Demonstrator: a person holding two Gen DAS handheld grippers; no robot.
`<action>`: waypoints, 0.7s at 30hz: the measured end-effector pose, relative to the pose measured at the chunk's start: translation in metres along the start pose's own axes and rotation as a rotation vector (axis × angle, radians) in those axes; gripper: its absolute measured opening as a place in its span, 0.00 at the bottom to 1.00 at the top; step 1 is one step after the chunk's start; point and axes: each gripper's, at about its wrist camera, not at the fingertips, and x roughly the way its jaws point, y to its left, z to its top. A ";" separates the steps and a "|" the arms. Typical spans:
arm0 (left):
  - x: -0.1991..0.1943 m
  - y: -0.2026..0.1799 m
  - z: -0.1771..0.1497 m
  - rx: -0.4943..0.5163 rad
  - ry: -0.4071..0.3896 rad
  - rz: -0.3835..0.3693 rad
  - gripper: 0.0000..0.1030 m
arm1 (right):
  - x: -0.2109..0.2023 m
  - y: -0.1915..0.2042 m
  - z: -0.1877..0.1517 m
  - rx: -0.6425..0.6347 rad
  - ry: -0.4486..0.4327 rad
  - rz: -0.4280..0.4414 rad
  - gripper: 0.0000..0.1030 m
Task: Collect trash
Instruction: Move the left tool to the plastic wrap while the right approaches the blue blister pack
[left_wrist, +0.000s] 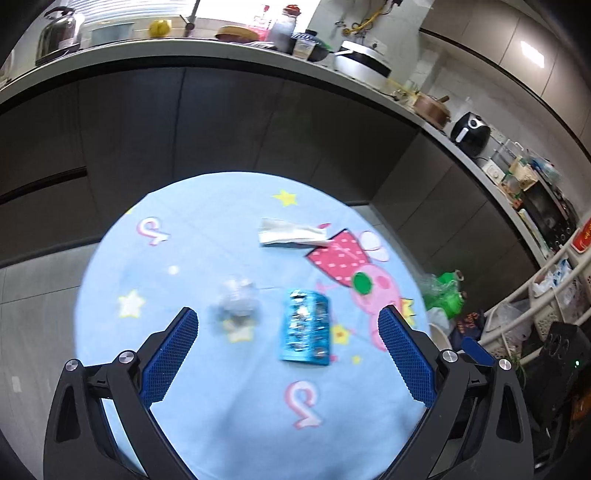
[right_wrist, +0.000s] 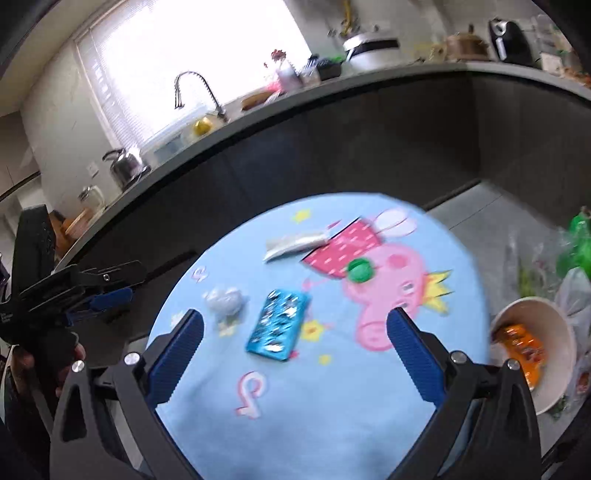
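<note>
- Four pieces of trash lie loose on my table, and I hold none of them: a blue foil wrapper near the middle, a crumpled clear plastic ball at its 9 o'clock, a white paper packet toward 12 o'clock, and a green bottle cap at about 2 o'clock, sitting on the pink pig printed on the cloth.
- The pieces lie apart from one another, none touching.
- My left gripper hangs above the table with its jaws wide apart and nothing between them; the wrapper and the plastic ball show in the gap below.
- My right gripper is likewise spread wide and carrying nothing, over the same part of the table.
- Off the table edge at 3 o'clock in the right wrist view stands a white bin with orange wrappers already inside, so I judge some collecting is done, or the bin was simply part-filled.
- Beside the bin are a green plastic bottle and some loose bags; I cannot tell whether they count as trash for me.
- By my reckoning the table work is barely begun: all four pieces remain to be picked up and dropped in the bin.
</note>
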 end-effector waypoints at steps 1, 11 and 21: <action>0.002 0.011 -0.001 -0.006 0.001 0.013 0.92 | 0.011 0.006 -0.001 -0.004 0.025 -0.003 0.97; 0.071 0.062 0.008 -0.030 0.094 0.009 0.77 | 0.125 0.044 -0.024 -0.009 0.228 -0.174 0.95; 0.115 0.056 0.004 0.040 0.175 0.002 0.73 | 0.160 0.050 -0.028 -0.078 0.260 -0.284 0.84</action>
